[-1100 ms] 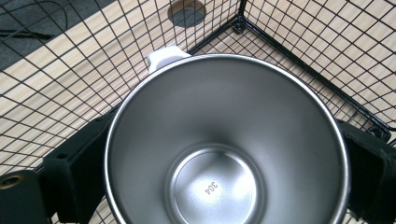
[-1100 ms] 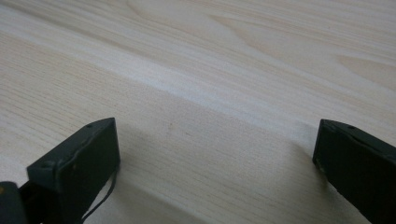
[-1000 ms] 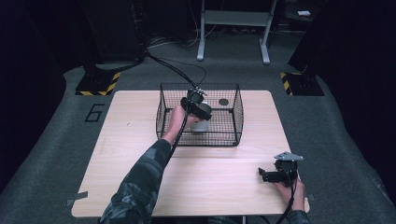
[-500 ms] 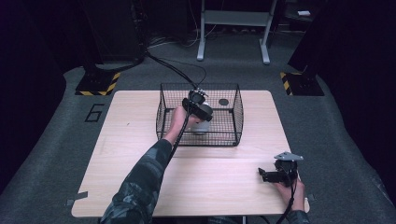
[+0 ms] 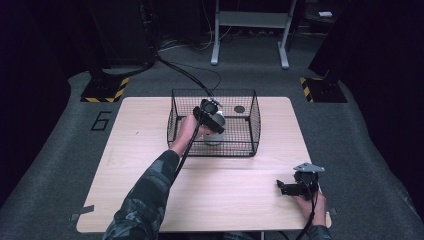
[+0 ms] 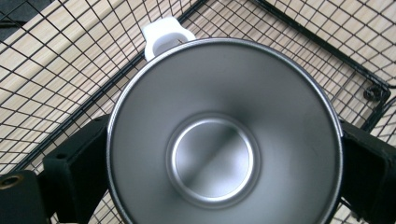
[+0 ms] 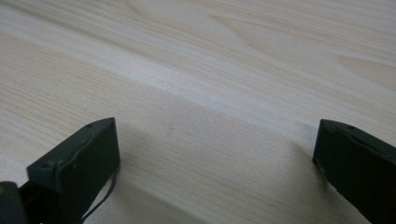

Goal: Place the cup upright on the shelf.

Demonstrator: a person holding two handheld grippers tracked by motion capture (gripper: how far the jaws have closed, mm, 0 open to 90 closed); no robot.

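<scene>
A steel cup (image 5: 216,134) with a white handle (image 6: 166,32) is inside the black wire basket (image 5: 255,125) at the middle of the table. My left gripper (image 5: 210,120) reaches into the basket from above and is shut on the cup. In the left gripper view I look straight down into the cup (image 6: 224,149), and a black finger (image 6: 79,172) presses its rim on each side. My right gripper (image 5: 281,187) rests on the table near the front right corner. It is open, with bare wood (image 7: 210,70) between its jaws.
A small dark round thing (image 5: 239,108) lies on the basket floor at the back right. The light wooden table (image 5: 140,175) stands on grey carpet. A metal stand (image 5: 250,30) and striped floor markers (image 5: 107,90) are behind it.
My left gripper has dipped slightly inside the basket, still holding the cup. The right gripper has not moved.
</scene>
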